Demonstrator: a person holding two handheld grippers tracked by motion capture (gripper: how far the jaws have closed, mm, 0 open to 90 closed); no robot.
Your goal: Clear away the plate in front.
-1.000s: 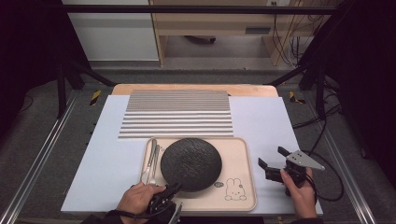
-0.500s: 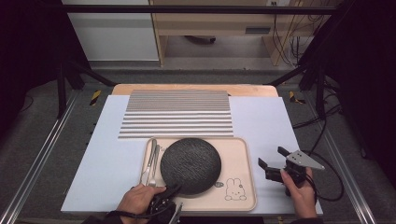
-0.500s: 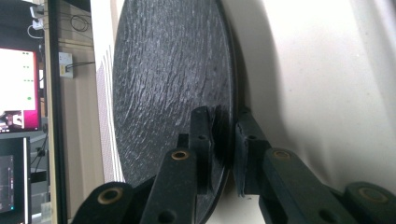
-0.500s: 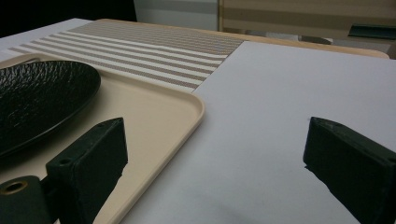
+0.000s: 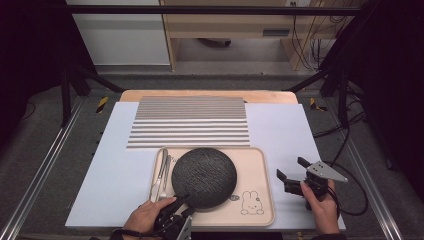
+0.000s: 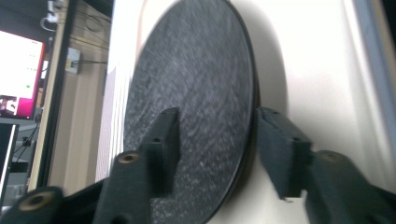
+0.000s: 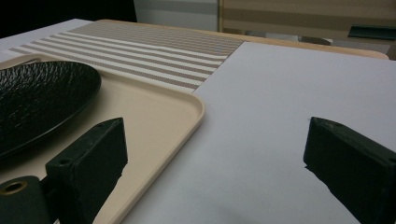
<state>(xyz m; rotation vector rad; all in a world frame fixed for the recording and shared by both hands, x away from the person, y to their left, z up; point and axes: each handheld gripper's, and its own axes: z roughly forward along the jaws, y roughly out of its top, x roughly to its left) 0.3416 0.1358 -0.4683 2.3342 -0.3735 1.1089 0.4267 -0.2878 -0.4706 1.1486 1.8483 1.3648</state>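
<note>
A round black textured plate [image 5: 204, 176] lies on a beige tray [image 5: 257, 167] with a rabbit print. My left gripper [image 5: 179, 202] is at the plate's near rim. In the left gripper view, my left gripper [image 6: 217, 114] has one jaw over the plate [image 6: 196, 70] and the other outside its edge, against the tray [image 6: 322, 70]. The jaws stand partly closed, with a thin gap at the rim. My right gripper [image 5: 290, 168] rests wide open on the white sheet, right of the tray. Nothing is between the jaws of the right gripper [image 7: 217, 123].
Metal cutlery [image 5: 161, 175] lies along the tray's left side. A striped placemat [image 5: 190, 122] covers the table's far middle. The white sheet [image 5: 285, 130] spreads to the right, and the tray's corner [image 7: 187, 109] is close to my right gripper's left jaw.
</note>
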